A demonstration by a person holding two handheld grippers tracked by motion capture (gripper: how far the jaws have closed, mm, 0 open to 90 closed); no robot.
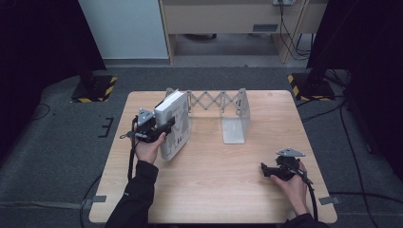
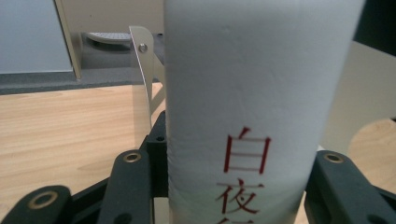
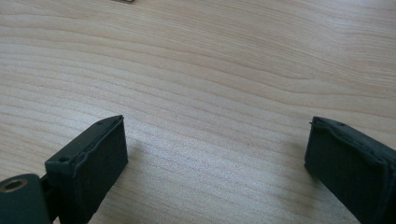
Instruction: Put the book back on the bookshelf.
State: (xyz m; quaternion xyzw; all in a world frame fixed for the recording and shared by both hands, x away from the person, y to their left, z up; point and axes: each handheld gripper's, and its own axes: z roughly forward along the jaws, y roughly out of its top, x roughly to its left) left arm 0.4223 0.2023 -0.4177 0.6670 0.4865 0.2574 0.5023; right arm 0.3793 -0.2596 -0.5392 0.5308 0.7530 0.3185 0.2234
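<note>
Left gripper [image 1: 164, 127] clamps a thick white book [image 1: 175, 122], jaws closed on its two sides near the spine. In the left gripper view the book [image 2: 252, 93] stands upright between the two black jaws, spine facing the camera, red characters printed down it. Book rests on the wooden table [image 1: 214, 180], standing on its lower edge, slightly tilted, directly ahead of the left gripper. Just beyond the book is a metal expandable bookend rack [image 1: 223, 107]: its near end plate sits right behind the book, its scissor lattice stretches away to the gripper's right, and its far plate stands well apart from the book. Left gripper view catches one rack plate [image 2: 142, 65] just left of the spine.

Right gripper [image 1: 268, 170] sits near the table's front right, well apart from book and rack. Its jaws are spread wide with nothing between them, just bare table [image 3: 210, 70] ahead. The person's hand wraps its body.
</note>
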